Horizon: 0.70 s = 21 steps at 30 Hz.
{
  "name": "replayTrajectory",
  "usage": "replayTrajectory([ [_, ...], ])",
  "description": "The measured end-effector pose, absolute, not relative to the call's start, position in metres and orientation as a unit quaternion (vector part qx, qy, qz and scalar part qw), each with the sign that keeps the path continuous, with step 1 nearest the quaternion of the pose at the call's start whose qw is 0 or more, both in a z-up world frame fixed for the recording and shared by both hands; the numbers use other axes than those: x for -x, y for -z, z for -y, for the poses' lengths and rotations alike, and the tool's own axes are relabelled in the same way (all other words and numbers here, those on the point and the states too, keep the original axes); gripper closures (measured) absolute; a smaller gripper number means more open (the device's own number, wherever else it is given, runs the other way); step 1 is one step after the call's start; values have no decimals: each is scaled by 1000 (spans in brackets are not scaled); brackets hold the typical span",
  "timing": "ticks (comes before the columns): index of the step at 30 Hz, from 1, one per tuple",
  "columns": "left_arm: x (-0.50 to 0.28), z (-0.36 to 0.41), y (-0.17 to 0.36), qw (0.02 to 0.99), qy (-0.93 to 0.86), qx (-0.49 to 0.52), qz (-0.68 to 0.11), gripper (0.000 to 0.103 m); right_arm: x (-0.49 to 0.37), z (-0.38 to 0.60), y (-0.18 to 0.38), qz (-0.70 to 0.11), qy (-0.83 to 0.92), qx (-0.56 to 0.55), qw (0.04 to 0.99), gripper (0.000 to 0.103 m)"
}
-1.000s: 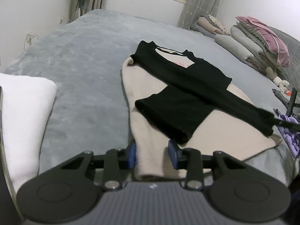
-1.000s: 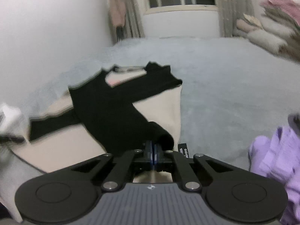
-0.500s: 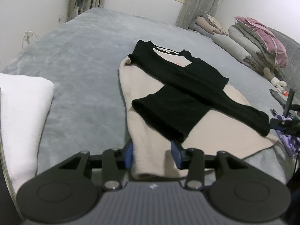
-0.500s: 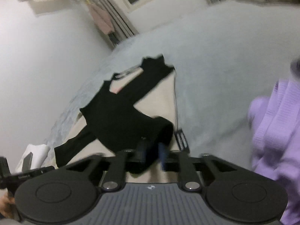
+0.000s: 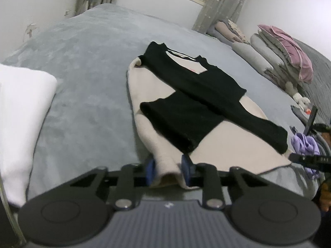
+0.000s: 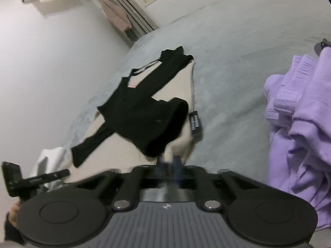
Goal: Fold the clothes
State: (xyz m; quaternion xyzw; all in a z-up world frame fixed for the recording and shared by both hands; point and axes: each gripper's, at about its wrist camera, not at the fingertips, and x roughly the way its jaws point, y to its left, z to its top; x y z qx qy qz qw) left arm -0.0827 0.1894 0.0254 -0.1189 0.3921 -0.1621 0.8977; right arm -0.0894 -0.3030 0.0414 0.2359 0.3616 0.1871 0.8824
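A beige garment (image 5: pixel 227 144) lies flat on the grey bed, with its black sleeves (image 5: pixel 186 115) folded across it. My left gripper (image 5: pixel 168 170) is at the near hem. Its jaws are closing, and the beige cloth bunches up between the blue pads (image 5: pixel 186 171), which press on it. In the right wrist view the same garment (image 6: pixel 115 148) runs away to the upper left. My right gripper (image 6: pixel 168 161) is blurred at the beige corner beside the black sleeve end (image 6: pixel 165 128). Its jaws are closing on that corner. A black label (image 6: pixel 195 124) sticks out beside it.
A white folded cloth (image 5: pixel 20 113) lies at the left edge of the bed. A heap of purple knitwear (image 6: pixel 300 124) sits to the right of the garment. Pillows and folded bedding (image 5: pixel 285 62) are stacked at the far right. The grey bedspread (image 5: pixel 82 72) stretches to the window wall.
The left jaws narrowed and bunched up the beige hem. The right gripper opened off the black sleeve end, rolled, shifted to the beige corner and closed there.
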Motion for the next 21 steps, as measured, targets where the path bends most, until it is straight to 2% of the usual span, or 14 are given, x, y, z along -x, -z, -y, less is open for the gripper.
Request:
replayTrajectory([
  [4, 82, -197, -31, 898, 162, 153, -380, 93, 96, 309, -55, -318, -208, -260, 888, 93],
  [8, 81, -194, -44, 903, 170, 161, -360, 93, 98, 307, -67, -287, -222, -270, 892, 93],
  [21, 45, -190, -69, 918, 139, 179, -324, 93, 66, 311, -83, -264, -197, -301, 895, 93],
])
